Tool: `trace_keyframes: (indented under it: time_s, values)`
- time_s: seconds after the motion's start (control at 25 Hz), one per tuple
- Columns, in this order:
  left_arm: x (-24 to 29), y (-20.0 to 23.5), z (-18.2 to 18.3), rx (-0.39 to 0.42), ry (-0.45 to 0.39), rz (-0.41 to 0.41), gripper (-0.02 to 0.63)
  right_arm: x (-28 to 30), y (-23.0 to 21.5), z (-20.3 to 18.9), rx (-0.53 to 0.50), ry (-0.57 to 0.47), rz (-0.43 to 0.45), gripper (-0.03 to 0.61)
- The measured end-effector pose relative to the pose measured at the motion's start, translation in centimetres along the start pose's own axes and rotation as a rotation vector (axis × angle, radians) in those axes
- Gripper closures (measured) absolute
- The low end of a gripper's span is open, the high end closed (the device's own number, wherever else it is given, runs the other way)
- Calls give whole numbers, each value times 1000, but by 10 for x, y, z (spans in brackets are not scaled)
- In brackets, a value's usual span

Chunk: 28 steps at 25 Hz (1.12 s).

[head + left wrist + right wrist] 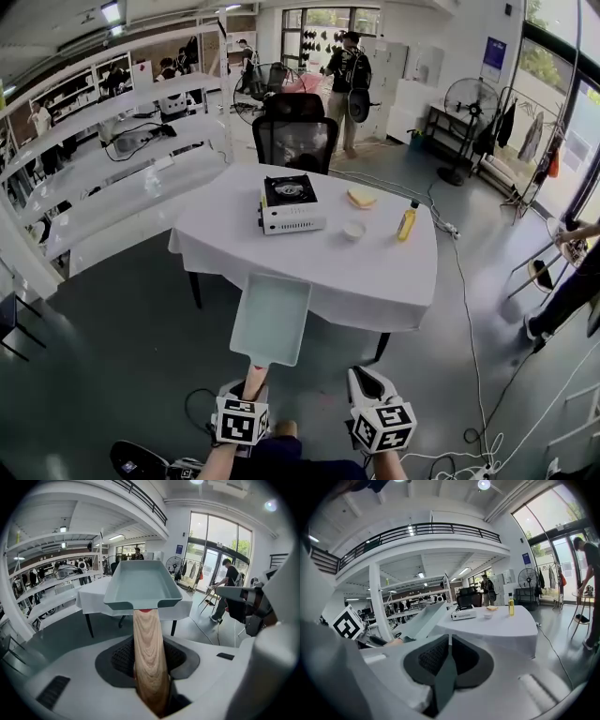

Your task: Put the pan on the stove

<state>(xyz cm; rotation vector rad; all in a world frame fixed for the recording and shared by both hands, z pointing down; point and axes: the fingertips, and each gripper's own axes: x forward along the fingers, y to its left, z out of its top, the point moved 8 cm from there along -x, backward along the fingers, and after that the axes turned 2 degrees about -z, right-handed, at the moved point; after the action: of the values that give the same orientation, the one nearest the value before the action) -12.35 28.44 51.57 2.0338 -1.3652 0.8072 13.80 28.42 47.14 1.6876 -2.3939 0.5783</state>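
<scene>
Here, in the head view, the pan is seen held in the air by its wooden handle in the left gripper. It is in front of the near edge of the table and not yet over it. The stove stands well apart, toward the far side of the cloth, with a small bowl and a yellow bottle to its right. The right gripper is seen low beside the left one.

In the left gripper view, the jaws are closed narrow on the handle, and the pan is held level with its open side up. For a good placing, this level should probably be maintained, and the pan raised higher than the stove top before it is lowered onto the burner.

In the right gripper view, the jaws are pressed together with nothing between them. The left side of the stove is seen free, so an approach from there is judged safer. Less room is left on the right by the bowl and bottle, and the table edge must be cleared first
</scene>
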Motion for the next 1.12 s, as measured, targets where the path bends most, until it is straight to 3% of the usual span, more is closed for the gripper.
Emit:
trace_keyframes:
  time_s: [0.56,1.12]
  values:
    - [32,52,42,16,-2,-3,477,74,9,24,-3,-10,-2,554]
    - [31,80,34,-39,21,36,477,103,16,19,-11,59,29,554]
